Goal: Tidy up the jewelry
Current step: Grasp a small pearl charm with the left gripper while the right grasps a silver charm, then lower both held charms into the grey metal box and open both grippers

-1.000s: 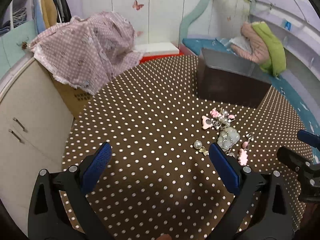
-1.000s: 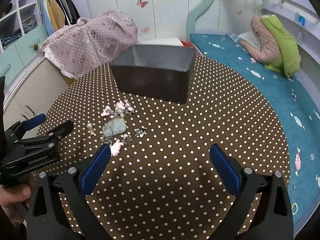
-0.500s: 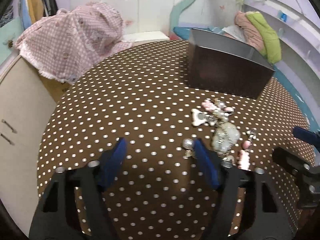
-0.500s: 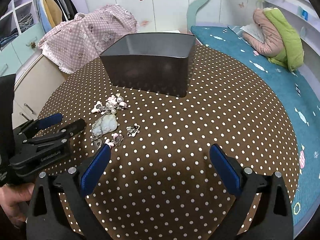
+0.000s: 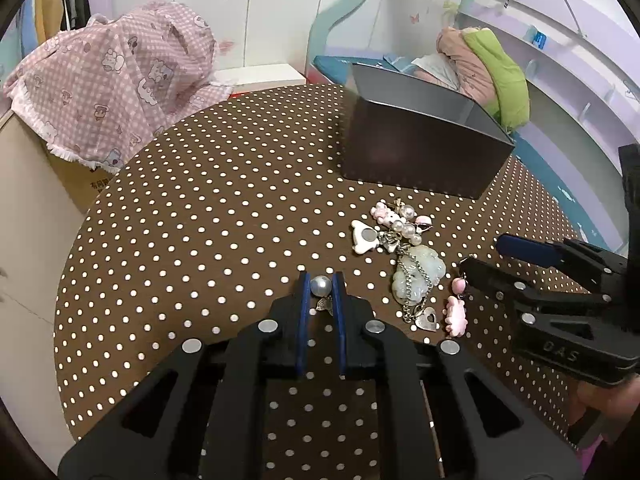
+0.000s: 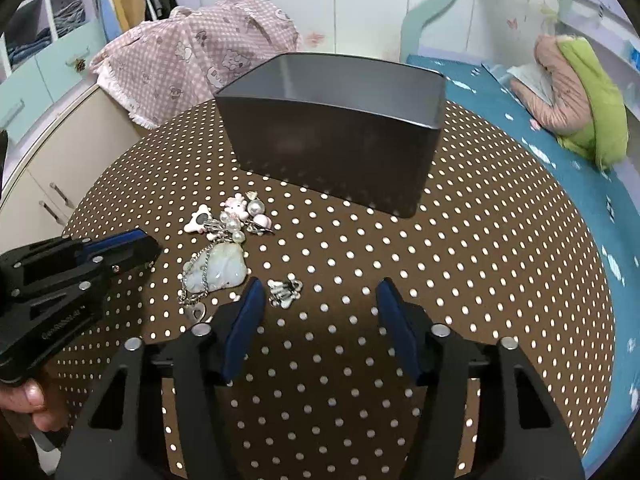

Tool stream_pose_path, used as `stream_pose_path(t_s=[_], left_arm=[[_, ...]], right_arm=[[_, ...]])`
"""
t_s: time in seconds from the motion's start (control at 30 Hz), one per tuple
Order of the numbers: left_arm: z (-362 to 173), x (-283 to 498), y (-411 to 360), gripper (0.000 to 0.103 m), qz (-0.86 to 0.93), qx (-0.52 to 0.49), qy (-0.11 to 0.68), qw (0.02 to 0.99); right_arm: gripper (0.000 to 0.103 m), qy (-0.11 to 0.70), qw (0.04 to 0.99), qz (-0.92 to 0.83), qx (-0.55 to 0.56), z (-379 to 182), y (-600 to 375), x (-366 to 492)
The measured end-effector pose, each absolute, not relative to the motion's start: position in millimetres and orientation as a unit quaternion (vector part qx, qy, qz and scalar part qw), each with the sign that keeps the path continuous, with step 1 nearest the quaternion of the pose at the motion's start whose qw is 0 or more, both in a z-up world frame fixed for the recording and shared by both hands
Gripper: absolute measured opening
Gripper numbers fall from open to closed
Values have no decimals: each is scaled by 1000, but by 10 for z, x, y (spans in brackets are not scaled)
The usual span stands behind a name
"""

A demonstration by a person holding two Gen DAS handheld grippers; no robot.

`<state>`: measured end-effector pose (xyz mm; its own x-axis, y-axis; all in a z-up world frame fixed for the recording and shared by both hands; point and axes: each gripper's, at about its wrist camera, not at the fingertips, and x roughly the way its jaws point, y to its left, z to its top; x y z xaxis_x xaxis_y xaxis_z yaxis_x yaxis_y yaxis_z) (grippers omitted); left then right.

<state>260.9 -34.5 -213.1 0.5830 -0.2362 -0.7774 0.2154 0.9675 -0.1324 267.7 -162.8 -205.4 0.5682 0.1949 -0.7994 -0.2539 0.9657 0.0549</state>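
Note:
My left gripper (image 5: pixel 321 285) is shut on a pearl earring (image 5: pixel 321 286) low over the brown polka-dot tablecloth (image 5: pixel 224 216). Right of it lies a jewelry pile: a pale jade pendant on a chain (image 5: pixel 418 276), a pearl and pink charm cluster (image 5: pixel 394 222), a pink charm (image 5: pixel 456 314). My right gripper (image 6: pixel 320 300) is open low over the table. A small silver charm (image 6: pixel 285 292) lies just inside its left finger; the jade pendant (image 6: pixel 220 270) is to its left. A dark open box (image 6: pixel 336 132) stands behind the pile.
A pink checked cloth (image 5: pixel 116 76) covers something beyond the table's far left edge. A teal bed with a green and pink bundle (image 6: pixel 576 92) lies to the right. A cream cabinet (image 6: pixel 52 168) stands at the left.
My left gripper moved forward to the pearl earring and closed on it. My right gripper moved forward toward the pile and narrowed its opening.

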Motion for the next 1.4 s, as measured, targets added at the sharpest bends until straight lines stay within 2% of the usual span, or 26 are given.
stream_pose_path(t_s=[0.1,0.17,0.23,0.7,1.17,1.4], left_arm=[[-2114,2587,-296,11,-128,-13,436,891],[-2088,2569,-277,11,-129,-14,432,892],[-2062,2551,-282,11,-130,-14,430,893],[-1768,2460,-271,11,-134,-17,402,905],[-872,2708,-338,11,-161,-4,308,938],[-505,3112,-533,11,-186,-8,283,941]], right_arm=[[36,437,888,131,-58,-2076,-1583,2642],[20,436,888,134,-65,-2079,-1593,2629],[11,437,887,136,-60,-2083,-1633,2635],[11,422,893,154,2,-1818,-1939,2539],[11,323,932,166,2,-771,-2060,2743],[11,321,932,168,3,-630,-2116,3142]])
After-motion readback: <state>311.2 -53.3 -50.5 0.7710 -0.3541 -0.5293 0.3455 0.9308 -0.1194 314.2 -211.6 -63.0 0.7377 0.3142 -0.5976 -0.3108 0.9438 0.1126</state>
